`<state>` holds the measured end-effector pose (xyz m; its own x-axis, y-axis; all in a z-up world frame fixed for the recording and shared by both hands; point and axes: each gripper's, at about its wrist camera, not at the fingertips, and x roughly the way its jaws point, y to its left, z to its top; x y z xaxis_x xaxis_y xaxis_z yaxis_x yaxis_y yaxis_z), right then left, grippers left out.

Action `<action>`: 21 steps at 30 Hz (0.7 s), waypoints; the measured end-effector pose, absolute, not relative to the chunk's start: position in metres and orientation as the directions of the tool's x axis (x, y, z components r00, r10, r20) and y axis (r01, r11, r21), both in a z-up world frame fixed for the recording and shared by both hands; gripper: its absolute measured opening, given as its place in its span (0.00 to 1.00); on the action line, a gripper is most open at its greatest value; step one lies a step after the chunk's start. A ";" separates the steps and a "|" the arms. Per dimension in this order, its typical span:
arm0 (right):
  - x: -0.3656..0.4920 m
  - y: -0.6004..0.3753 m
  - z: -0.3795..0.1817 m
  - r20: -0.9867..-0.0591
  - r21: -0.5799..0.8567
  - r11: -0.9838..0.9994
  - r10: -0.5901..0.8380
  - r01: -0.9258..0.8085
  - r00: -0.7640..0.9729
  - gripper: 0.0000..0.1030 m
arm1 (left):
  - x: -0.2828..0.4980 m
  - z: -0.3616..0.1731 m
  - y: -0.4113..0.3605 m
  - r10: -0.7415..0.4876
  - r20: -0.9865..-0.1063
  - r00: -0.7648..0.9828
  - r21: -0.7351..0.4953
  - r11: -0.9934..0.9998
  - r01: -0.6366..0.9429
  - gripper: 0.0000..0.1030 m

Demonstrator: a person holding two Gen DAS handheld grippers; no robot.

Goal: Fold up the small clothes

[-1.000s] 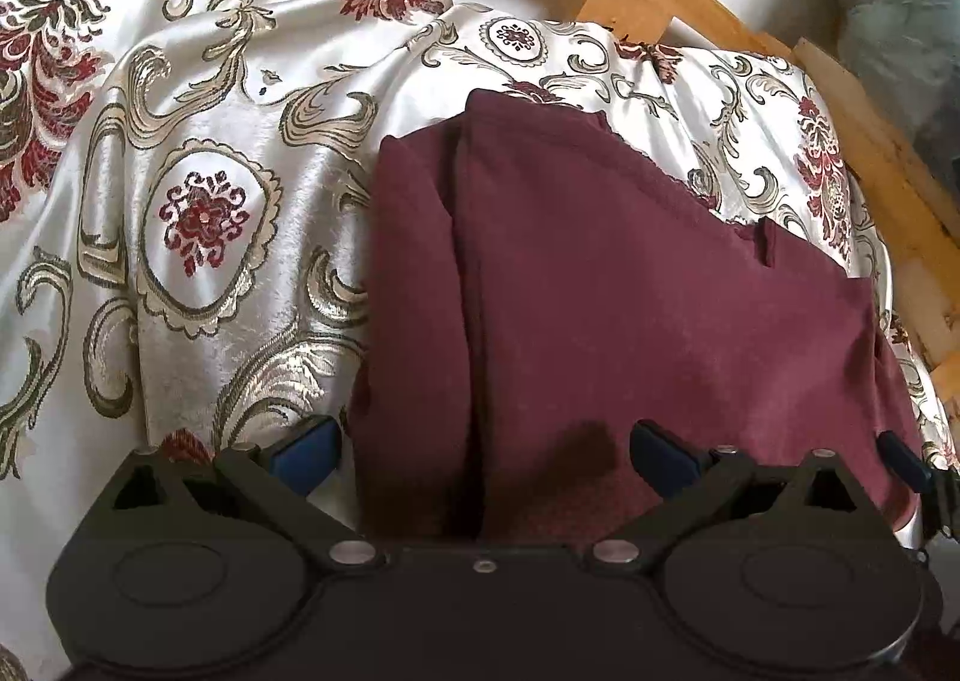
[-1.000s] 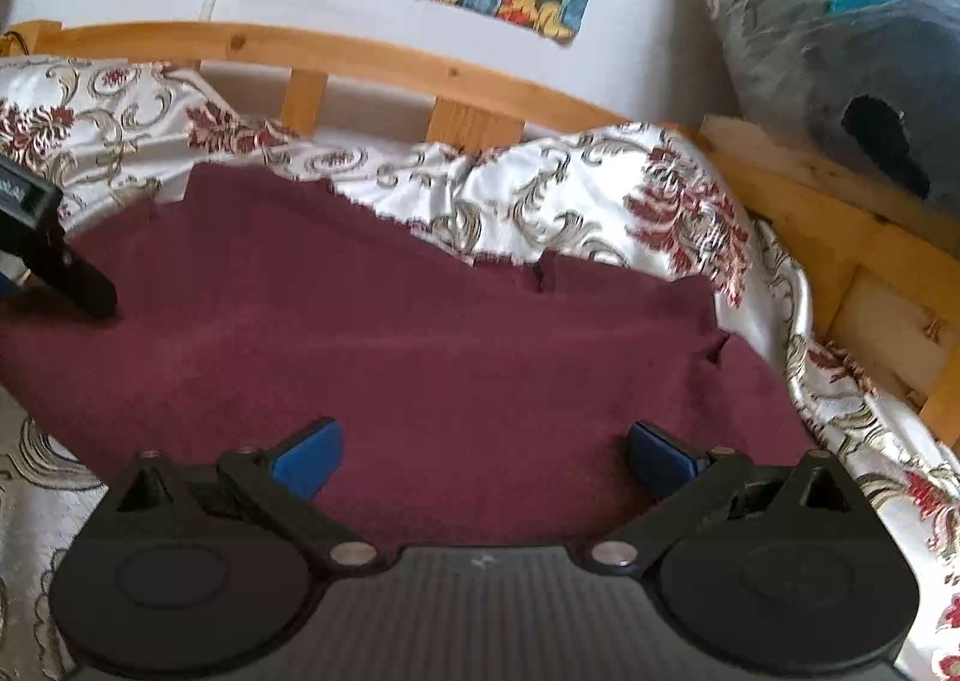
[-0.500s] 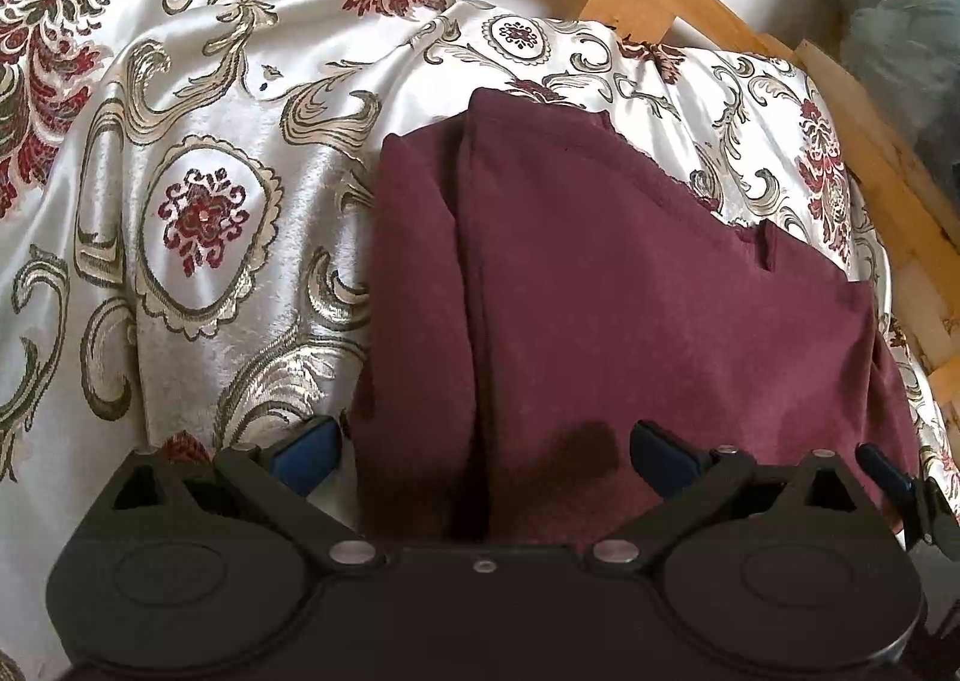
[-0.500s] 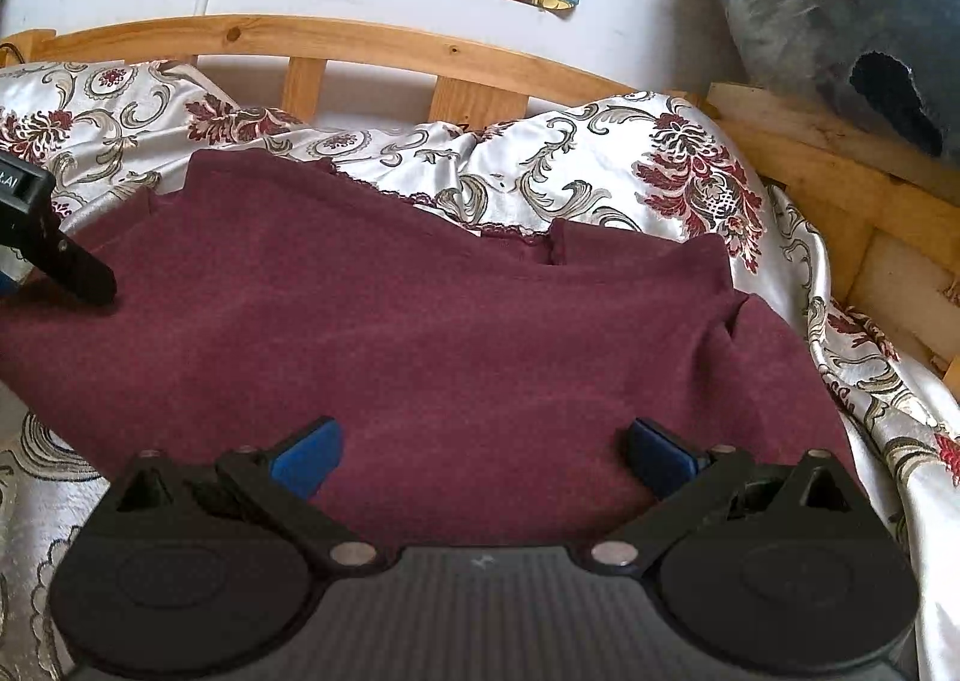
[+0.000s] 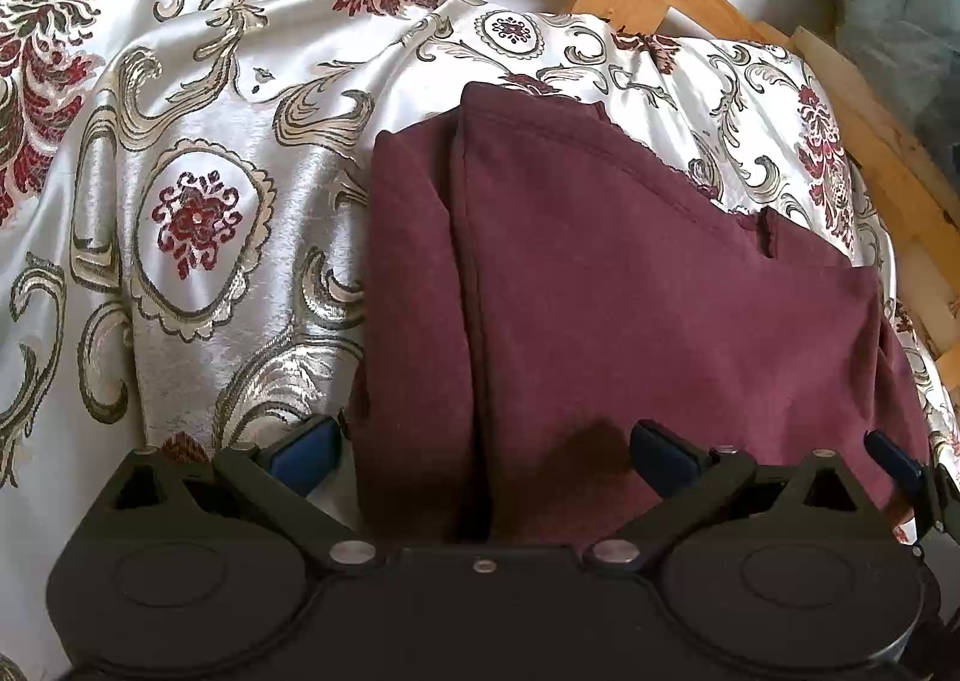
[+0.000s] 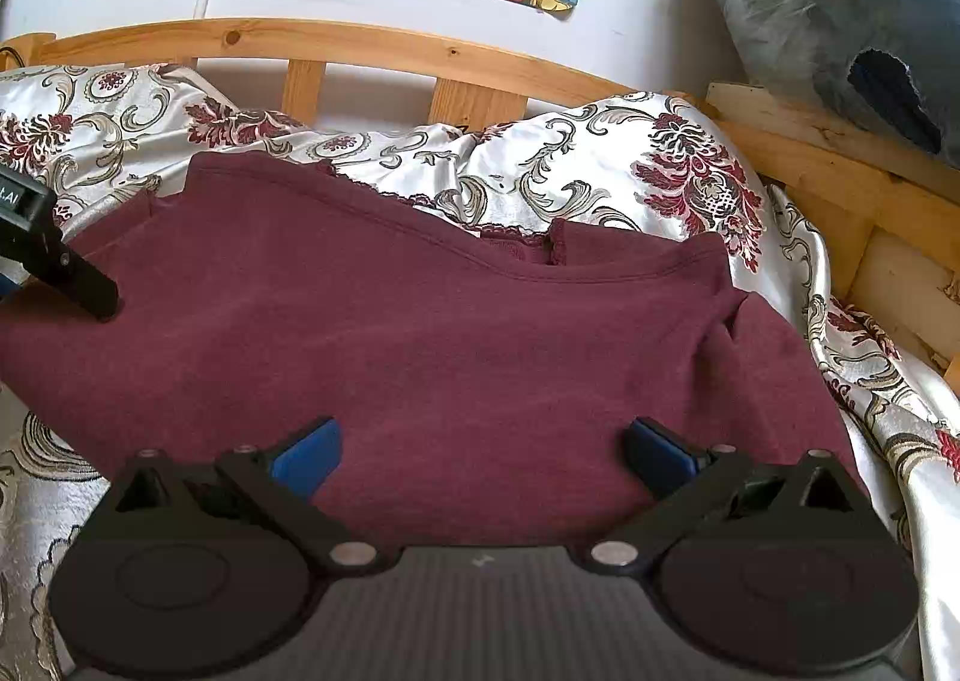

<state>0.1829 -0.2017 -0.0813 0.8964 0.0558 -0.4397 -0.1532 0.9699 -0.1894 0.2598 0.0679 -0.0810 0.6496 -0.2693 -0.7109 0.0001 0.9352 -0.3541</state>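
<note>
A maroon garment [image 5: 630,309] lies spread on the patterned bed cover, with a folded strip along its left side. It also shows in the right wrist view [image 6: 450,333], its neckline toward the headboard. My left gripper [image 5: 483,450] is open, its jaws wide apart over the garment's near left edge, holding nothing. My right gripper [image 6: 483,450] is open over the garment's near edge, holding nothing. The left gripper's finger [image 6: 72,276] shows at the left of the right wrist view, resting on the cloth. The right gripper's fingertip [image 5: 894,459] shows at the right edge of the left wrist view.
A white satin bed cover [image 5: 198,213] with red and gold floral print covers the bed. A wooden slatted headboard [image 6: 372,45] runs along the far side, with a wooden side rail [image 6: 840,189] at right. A plastic-wrapped bundle [image 6: 852,3] sits at the upper right.
The right gripper has pulled back and lifted slightly, so more of the garment shows flat. The left gripper has barely moved. Both stay open.
</note>
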 end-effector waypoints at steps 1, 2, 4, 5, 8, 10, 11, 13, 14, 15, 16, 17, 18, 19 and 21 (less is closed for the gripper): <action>0.183 -0.202 -0.081 -0.440 -0.189 0.970 0.056 -0.153 0.896 1.00 | 0.260 -0.081 0.068 -0.268 -0.712 0.649 -0.352 0.936 0.001 0.99; 0.183 -0.202 -0.081 -0.440 -0.189 0.970 0.056 -0.153 0.896 1.00 | 0.260 -0.081 0.067 -0.268 -0.712 0.649 -0.349 0.937 0.003 0.99; 0.183 -0.201 -0.081 -0.439 -0.191 0.970 0.055 -0.153 0.897 1.00 | 0.260 -0.081 0.067 -0.266 -0.714 0.648 -0.346 0.938 0.005 0.99; 0.183 -0.202 -0.081 -0.439 -0.191 0.970 0.055 -0.153 0.897 1.00 | 0.260 -0.081 0.067 -0.266 -0.714 0.648 -0.345 0.939 0.006 0.99; 0.183 -0.201 -0.081 -0.439 -0.192 0.969 0.055 -0.153 0.897 1.00 | 0.260 -0.081 0.067 -0.266 -0.714 0.648 -0.344 0.939 0.007 0.99; 0.183 -0.201 -0.082 -0.439 -0.193 0.969 0.054 -0.153 0.897 1.00 | 0.260 -0.081 0.067 -0.266 -0.714 0.648 -0.344 0.939 0.007 0.99; 0.183 -0.202 -0.082 -0.439 -0.194 0.969 0.053 -0.153 0.897 1.00 | 0.260 -0.081 0.067 -0.266 -0.714 0.648 -0.344 0.939 0.007 0.99; 0.183 -0.201 -0.082 -0.439 -0.197 0.969 0.051 -0.152 0.897 1.00 | 0.260 -0.081 0.067 -0.266 -0.714 0.648 -0.343 0.939 0.008 0.99; 0.182 -0.201 -0.082 -0.438 -0.200 0.968 0.049 -0.151 0.898 1.00 | 0.260 -0.081 0.067 -0.266 -0.714 0.648 -0.342 0.940 0.008 0.99; 0.182 -0.200 -0.082 -0.437 -0.203 0.968 0.048 -0.150 0.898 1.00 | 0.261 -0.081 0.067 -0.267 -0.714 0.647 -0.344 0.939 0.008 0.99; 0.182 -0.200 -0.082 -0.436 -0.205 0.967 0.046 -0.149 0.899 1.00 | 0.261 -0.081 0.067 -0.267 -0.714 0.647 -0.345 0.938 0.007 0.99; 0.182 -0.199 -0.082 -0.436 -0.206 0.967 0.046 -0.149 0.899 1.00 | 0.261 -0.081 0.068 -0.270 -0.714 0.646 -0.349 0.937 0.005 0.99; 0.182 -0.200 -0.082 -0.436 -0.205 0.967 0.047 -0.149 0.899 1.00 | 0.261 -0.081 0.069 -0.273 -0.714 0.645 -0.355 0.935 0.002 0.98; 0.182 -0.199 -0.082 -0.436 -0.204 0.967 0.047 -0.150 0.899 1.00 | 0.261 -0.081 0.069 -0.270 -0.715 0.645 -0.359 0.933 -0.007 0.96; 0.182 -0.199 -0.082 -0.435 -0.206 0.967 0.046 -0.149 0.899 1.00 | 0.260 -0.080 0.071 -0.253 -0.717 0.649 -0.359 0.933 -0.034 0.89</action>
